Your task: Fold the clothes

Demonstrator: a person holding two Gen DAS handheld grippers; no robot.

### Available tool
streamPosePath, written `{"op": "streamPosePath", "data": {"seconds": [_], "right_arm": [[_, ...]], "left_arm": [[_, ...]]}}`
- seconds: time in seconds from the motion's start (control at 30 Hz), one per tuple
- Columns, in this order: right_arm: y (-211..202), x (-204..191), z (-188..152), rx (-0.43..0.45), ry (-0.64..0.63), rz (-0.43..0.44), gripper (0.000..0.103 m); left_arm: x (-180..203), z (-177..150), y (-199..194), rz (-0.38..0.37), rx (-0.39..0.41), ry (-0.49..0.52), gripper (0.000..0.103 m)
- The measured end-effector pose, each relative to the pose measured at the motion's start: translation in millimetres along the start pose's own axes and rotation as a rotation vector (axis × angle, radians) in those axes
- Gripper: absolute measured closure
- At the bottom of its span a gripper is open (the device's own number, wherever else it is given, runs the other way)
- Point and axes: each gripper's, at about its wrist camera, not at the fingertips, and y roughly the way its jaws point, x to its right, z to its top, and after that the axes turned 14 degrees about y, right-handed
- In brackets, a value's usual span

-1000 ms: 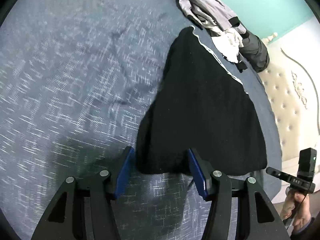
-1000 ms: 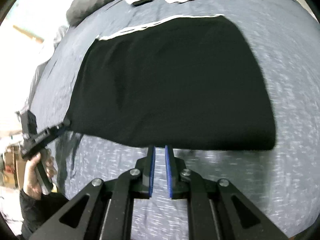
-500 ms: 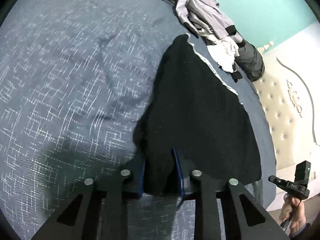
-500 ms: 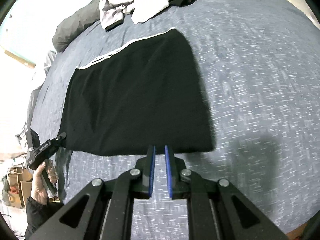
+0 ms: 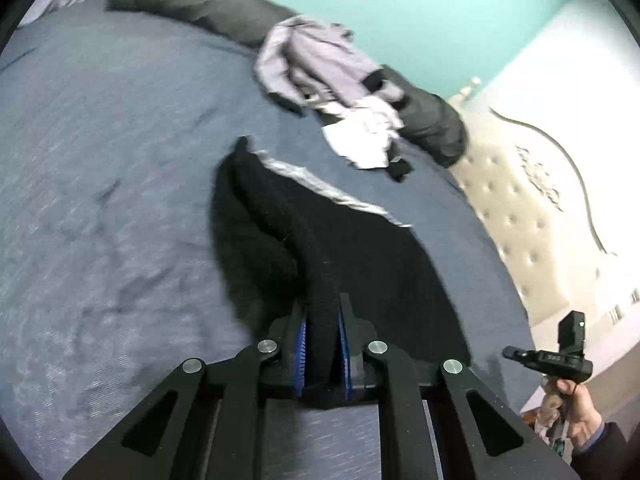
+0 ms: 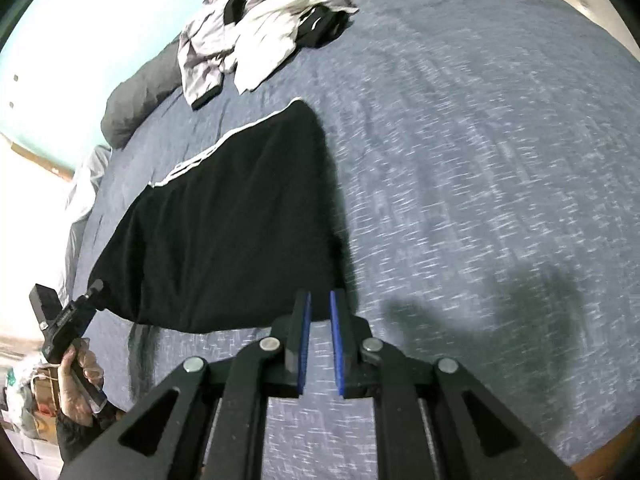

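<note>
Bed (image 5: 100, 140) with blue-grey cover | black garment (image 5: 360, 264) lies flat mid-bed, near corner lifted | left tongs (image 5: 322, 320) closing on that corner fold | right tongs (image 6: 319, 312) clenched, empty, beside hem | cloth soft, light, limp: likely sags, grip corners.

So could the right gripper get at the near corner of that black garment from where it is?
Probably yes: the right gripper holds nothing and the black garment lies just ahead, nothing between.
</note>
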Motion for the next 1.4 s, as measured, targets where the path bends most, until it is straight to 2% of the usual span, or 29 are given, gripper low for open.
{"op": "streamPosePath", "data": {"seconds": [0.2, 0.3, 0.4, 0.53, 0.63, 0.67, 0.7, 0.8, 0.87, 0.93, 1.0, 1.03, 1.17, 1.27, 1.4], "right_arm": [[-29, 37, 12, 0.042, 0.045, 0.021, 0.094], [-41, 58, 17, 0.060, 0.076, 0.025, 0.094], [-48, 77, 16, 0.065, 0.101, 0.023, 0.094], [-48, 88, 14, 0.053, 0.108, 0.018, 0.094], [-44, 84, 12, 0.027, 0.090, 0.030, 0.094], [-42, 80, 12, 0.023, 0.076, 0.032, 0.094], [-40, 75, 12, 0.018, 0.063, 0.037, 0.094], [-31, 56, 14, 0.004, 0.033, 0.071, 0.093], [-22, 40, 17, -0.011, 0.013, 0.093, 0.093], [-9, 18, 18, -0.028, -0.027, 0.109, 0.087], [2, 2, 18, -0.042, -0.043, 0.117, 0.060], [9, -6, 19, -0.055, -0.044, 0.127, 0.055], [45, -32, 24, -0.115, -0.050, 0.126, 0.051], [64, -40, 27, -0.140, -0.042, 0.105, 0.043], [87, -50, 27, -0.176, -0.065, 0.069, 0.043]], "left_arm": [[99, 38, 55, -0.084, -0.032, 0.146, 0.090], [152, 42, 91, -0.131, -0.072, 0.218, 0.090], [195, 26, 148, -0.172, -0.176, 0.257, 0.090], [211, -12, 213, -0.171, -0.320, 0.227, 0.089], [204, -18, 220, -0.176, -0.318, 0.191, 0.085], [202, -16, 217, -0.183, -0.314, 0.188, 0.081], [200, -12, 211, -0.184, -0.308, 0.192, 0.070], [188, 1, 181, -0.169, -0.264, 0.217, 0.056], [177, 8, 160, -0.143, -0.235, 0.235, 0.053], [162, 8, 148, -0.077, -0.232, 0.269, 0.052], [147, 8, 140, -0.017, -0.235, 0.301, 0.052], [138, 3, 138, -0.005, -0.243, 0.301, 0.052], [117, -15, 137, -0.001, -0.252, 0.295, 0.052], [112, -19, 135, -0.014, -0.229, 0.301, 0.052], [110, -21, 134, -0.026, -0.212, 0.311, 0.052]]}}
